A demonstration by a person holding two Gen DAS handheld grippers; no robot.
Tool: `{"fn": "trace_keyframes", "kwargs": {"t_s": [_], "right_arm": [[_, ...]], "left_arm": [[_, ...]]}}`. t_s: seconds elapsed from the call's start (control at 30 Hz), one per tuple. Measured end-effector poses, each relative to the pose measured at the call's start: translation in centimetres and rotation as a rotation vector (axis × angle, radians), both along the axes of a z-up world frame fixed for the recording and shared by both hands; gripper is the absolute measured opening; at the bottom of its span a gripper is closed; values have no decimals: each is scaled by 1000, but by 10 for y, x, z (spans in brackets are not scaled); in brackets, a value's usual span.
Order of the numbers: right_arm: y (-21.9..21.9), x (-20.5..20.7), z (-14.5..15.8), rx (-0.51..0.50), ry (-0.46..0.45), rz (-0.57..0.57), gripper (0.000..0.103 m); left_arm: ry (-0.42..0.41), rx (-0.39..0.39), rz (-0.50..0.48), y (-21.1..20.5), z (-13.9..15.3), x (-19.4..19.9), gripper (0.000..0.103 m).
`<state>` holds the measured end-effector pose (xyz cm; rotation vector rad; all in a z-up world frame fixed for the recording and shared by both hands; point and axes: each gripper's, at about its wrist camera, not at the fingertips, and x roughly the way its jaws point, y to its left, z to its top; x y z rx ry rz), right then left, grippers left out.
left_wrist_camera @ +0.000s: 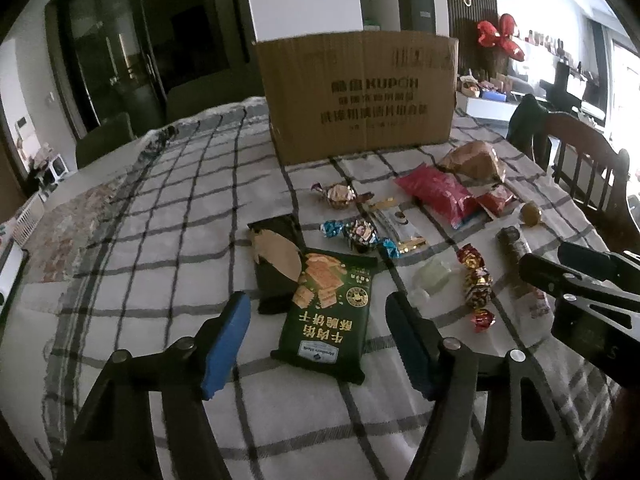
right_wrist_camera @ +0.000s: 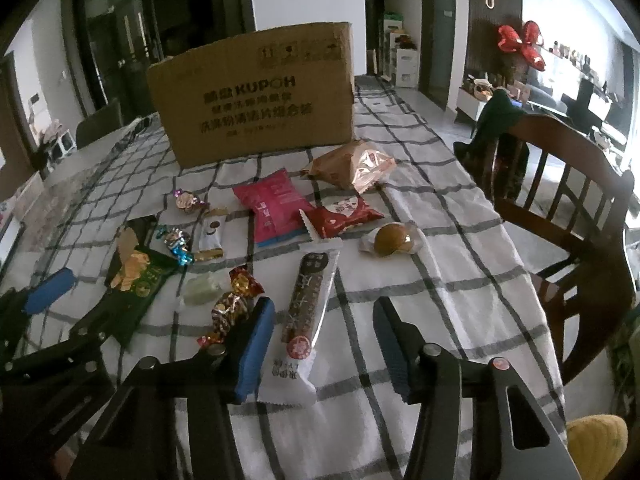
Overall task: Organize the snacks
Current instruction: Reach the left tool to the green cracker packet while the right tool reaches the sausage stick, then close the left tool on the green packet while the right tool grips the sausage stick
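Both tongs tilt down, released: left tongs [left_wrist_camera: 316, 334] astride the green packet [left_wrist_camera: 328, 312], right tongs [right_wrist_camera: 322, 344] astride the long bar [right_wrist_camera: 306, 312].

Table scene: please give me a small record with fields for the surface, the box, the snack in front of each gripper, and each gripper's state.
surface: checked tablecloth
box: cardboard box, upright, at far side
left target: green biscuit pack, flat, between the fingers' line
right target: long white-ended snack stick, flat
left gripper: open, holds nothing
right gripper: open, holds nothing
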<state>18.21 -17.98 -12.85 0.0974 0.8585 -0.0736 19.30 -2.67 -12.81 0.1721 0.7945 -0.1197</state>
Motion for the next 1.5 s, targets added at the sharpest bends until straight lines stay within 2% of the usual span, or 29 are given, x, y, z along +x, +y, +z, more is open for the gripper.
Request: {"fn": "trace_keyframes", "kwargs": {"t_s": [0.27, 0.33, 0.57, 0.77, 1.03, 1.3, 1.5], "right_arm": [[0, 10, -5, -4, 12, -4, 44], [0, 13, -7, 0, 19, -3, 44], [3, 18, -11, -7, 27, 10, 38], [7, 19, -13, -12, 28, 37, 28], [10, 19, -11, -9, 27, 54, 23], [6, 11, -1, 9, 1, 64, 20], [4, 2, 17, 25, -53, 90, 20]], "left_arm": [[32, -25, 3, 2, -9, 10, 65], [42, -29, 1, 2, -12, 13, 61], [88, -87, 4, 5, -17, 20, 55], [98, -105, 13, 6, -18, 22, 52], [96, -105, 13, 5, -18, 23, 47], [91, -145, 10, 4, -2, 11, 47], [35, -155, 10, 0, 25, 2, 47]]}}
